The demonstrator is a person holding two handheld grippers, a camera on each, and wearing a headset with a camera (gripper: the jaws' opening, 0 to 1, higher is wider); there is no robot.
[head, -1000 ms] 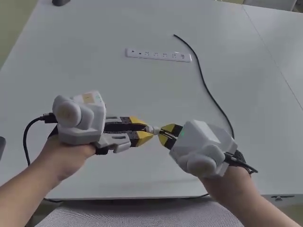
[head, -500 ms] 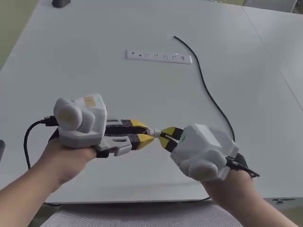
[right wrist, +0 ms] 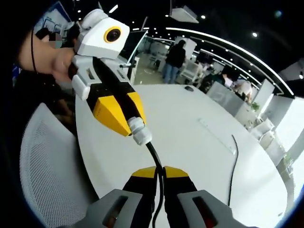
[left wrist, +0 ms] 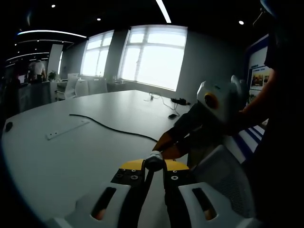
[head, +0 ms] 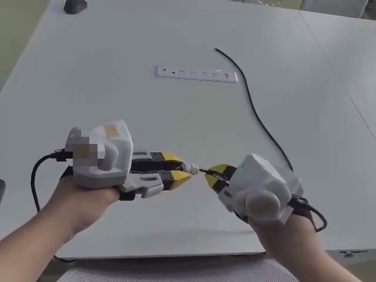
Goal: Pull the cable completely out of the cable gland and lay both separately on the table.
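A small white cable gland point(head: 190, 169) is pinched at the yellow tips of my left gripper point(head: 187, 170), held above the near part of the white table point(head: 117, 100). A thin black cable point(head: 205, 172) runs out of the gland into my right gripper point(head: 214, 174), which is shut on it. From the right gripper view the gland point(right wrist: 140, 133) sits at the left gripper's tips and the cable point(right wrist: 156, 164) leads down between my jaws. In the left gripper view the gland point(left wrist: 154, 161) sits between my tips.
A white power strip point(head: 197, 73) lies on the table's far middle, with a long black cord point(head: 258, 117) trailing toward the right front edge. A dark object point(head: 75, 6) sits at the far left. A mesh chair seat point(head: 158, 270) is below the table edge. People stand far off.
My right gripper has drawn away to the right, opening a gap to the left gripper; more black cable now shows between the gland and my right jaws.
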